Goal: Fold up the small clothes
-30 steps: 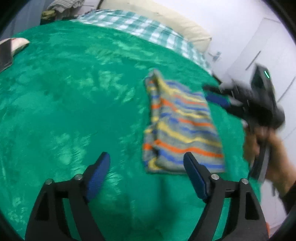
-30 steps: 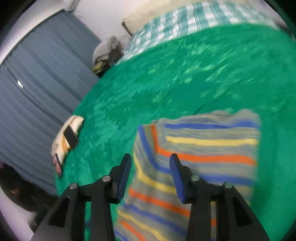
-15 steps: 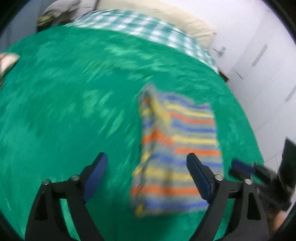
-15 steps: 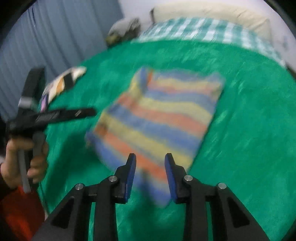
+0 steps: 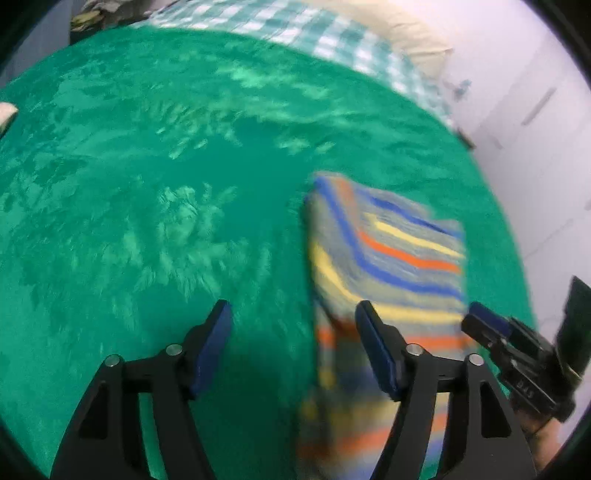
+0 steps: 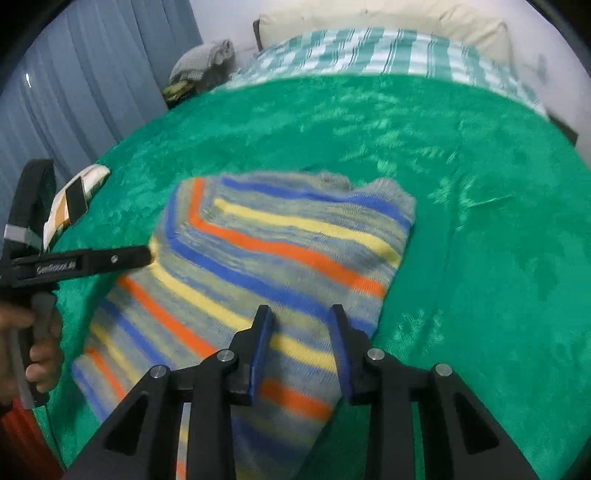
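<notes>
A folded sweater [image 5: 388, 266] [image 6: 280, 266] with blue, yellow and orange stripes lies on the green blanket [image 5: 166, 184]. My left gripper [image 5: 293, 310] hovers at the sweater's near left edge. Its jaws are wide and closing, and the cloth's edge shows between them without touching the pads. From the right wrist view the left gripper [image 6: 144, 254] reaches in from the left, with a hand [image 6: 40, 332] on its grip. My right gripper [image 6: 300, 314] hangs over the sweater's near part with a narrow gap, and striped cloth shows through it. The right gripper [image 5: 480, 314] sits at the sweater's near right corner.
A checked sheet [image 6: 369, 51] and a cream pillow [image 6: 388, 18] lie at the head of the bed. A pile of clothes [image 6: 203, 62] sits by the blue curtain [image 6: 74, 92]. A small cream item with a black strip [image 6: 74, 199] lies at the left. A white wall [image 5: 535, 129] borders the right.
The right gripper swung from beyond the sweater's far right side to its near right corner and narrowed its jaws. The left gripper shifted left and its jaws came in slightly. The sweater stayed put.
</notes>
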`<state>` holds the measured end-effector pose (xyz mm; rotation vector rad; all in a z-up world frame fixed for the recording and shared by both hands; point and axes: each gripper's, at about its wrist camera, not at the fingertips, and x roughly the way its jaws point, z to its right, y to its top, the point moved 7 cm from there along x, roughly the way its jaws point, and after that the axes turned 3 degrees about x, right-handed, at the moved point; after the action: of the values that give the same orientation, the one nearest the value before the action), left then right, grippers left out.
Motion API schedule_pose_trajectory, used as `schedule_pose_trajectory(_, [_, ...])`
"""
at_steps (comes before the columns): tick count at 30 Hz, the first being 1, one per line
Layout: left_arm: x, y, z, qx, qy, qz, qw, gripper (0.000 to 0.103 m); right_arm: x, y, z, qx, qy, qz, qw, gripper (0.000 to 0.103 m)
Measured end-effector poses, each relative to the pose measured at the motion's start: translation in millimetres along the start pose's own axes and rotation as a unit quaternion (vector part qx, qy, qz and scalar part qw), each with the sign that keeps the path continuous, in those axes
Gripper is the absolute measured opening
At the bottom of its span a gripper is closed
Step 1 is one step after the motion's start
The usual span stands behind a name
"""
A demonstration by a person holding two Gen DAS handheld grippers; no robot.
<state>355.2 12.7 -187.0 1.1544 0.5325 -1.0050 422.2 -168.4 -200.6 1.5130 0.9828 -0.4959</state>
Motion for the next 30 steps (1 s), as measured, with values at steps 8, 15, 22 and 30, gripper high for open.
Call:
schedule_pose_trajectory(8, [-15.3,-98.1,-15.6,0.041,0.042,-0.060,0.9965,0.070,-29.8,-125.4,-49.3,-0.024,0.031,-0.096,0.995,0.033])
schedule_pose_trajectory(15, [-94.7,-144.5,-11.3,0.068,0.094,-0.026,0.9929,0.089,-110.8,-161.0,-71.7,0.000,-0.003,-0.020,1.000,0.065])
schedule_pose_trajectory(22, [-102.4,-161.3,-9.8,0.060,0.117,-0.008,0.9912,0.091,-153.8,-205.2,-68.4,0.072,-0.046,0.043,0.995,0.080])
schedule_pose_trajectory(30, [-114.0,-156.1,2.0,0.088,0.140,0.018,0.9861,0.091,-159.7,-204.9,-66.6,0.083,-0.067,0.050,0.993,0.080])
